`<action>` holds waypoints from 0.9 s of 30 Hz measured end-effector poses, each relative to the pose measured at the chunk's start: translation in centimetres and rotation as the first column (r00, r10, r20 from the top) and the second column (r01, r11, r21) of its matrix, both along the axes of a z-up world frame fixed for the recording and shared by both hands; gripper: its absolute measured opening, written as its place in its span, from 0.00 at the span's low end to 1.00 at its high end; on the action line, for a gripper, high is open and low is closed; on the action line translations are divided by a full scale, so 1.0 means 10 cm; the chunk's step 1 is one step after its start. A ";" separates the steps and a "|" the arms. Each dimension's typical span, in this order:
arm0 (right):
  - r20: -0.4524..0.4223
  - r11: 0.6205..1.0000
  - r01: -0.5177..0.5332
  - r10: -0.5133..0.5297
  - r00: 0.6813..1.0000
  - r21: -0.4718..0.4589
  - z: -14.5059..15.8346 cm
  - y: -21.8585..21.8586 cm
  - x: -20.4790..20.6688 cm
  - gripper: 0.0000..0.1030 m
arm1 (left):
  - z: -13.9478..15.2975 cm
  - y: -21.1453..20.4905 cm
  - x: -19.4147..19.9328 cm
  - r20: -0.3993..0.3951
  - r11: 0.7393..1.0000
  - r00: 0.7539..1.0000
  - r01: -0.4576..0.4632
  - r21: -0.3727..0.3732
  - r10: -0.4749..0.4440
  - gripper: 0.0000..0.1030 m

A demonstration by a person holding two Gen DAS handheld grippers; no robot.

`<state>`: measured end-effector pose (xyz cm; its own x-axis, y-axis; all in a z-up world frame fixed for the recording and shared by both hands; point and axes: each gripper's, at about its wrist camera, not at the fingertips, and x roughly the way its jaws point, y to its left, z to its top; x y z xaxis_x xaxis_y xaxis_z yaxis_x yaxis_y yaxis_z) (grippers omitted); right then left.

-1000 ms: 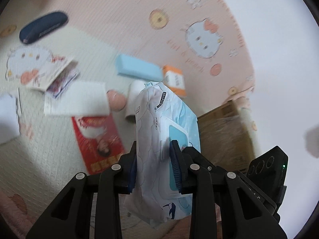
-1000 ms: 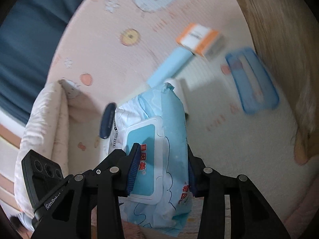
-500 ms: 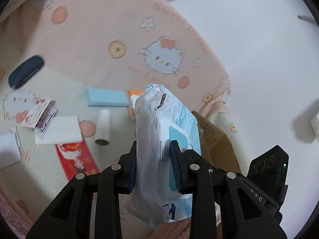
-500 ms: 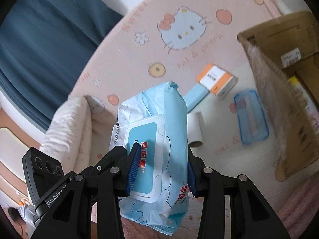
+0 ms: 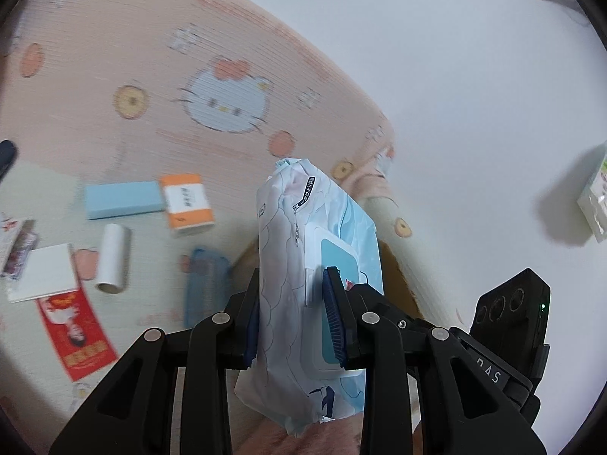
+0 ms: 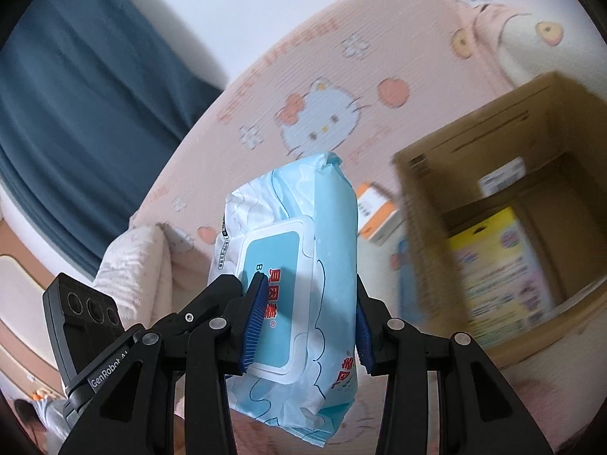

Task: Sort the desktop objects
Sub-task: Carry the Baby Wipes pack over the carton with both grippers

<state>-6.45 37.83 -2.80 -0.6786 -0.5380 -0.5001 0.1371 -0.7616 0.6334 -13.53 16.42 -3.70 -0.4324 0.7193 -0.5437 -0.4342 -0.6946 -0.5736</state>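
Observation:
My left gripper is shut on a white and blue wet wipes pack, held upright above the mat, its lid facing right. In the right wrist view my right gripper is shut on a light blue wet wipes pack with the lid facing left. An open cardboard box stands just right of that pack, with a yellow packet inside. In the left wrist view a brown edge of the cardboard box shows behind the pack.
On the cartoon-cat mat lie a blue box, an orange and white box, a paper tube, a blue case, a red leaflet and a white pad. A blue curtain hangs at left.
Both grippers have risen with their packs still clamped. The mat items have dropped lower and further off, and the cardboard box has come into the right wrist view.

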 end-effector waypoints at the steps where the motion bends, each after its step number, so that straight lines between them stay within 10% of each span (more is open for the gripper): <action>1: 0.001 1.000 0.010 -0.010 1.000 0.003 0.01 0.09 0.00 0.38 | 0.00 0.09 0.00 0.004 1.000 1.000 0.010 0.003 -0.010 0.32; 22: 0.170 1.000 0.023 -0.021 0.985 -0.005 -0.32 1.35 -0.61 0.38 | -0.37 1.40 -0.20 0.123 0.992 0.991 0.064 -0.107 -0.051 0.33; 27: 0.192 0.968 -0.018 -0.031 0.981 0.252 -0.27 1.33 -0.77 0.48 | -0.45 1.49 -0.31 0.131 0.930 0.991 0.039 -0.366 0.010 0.54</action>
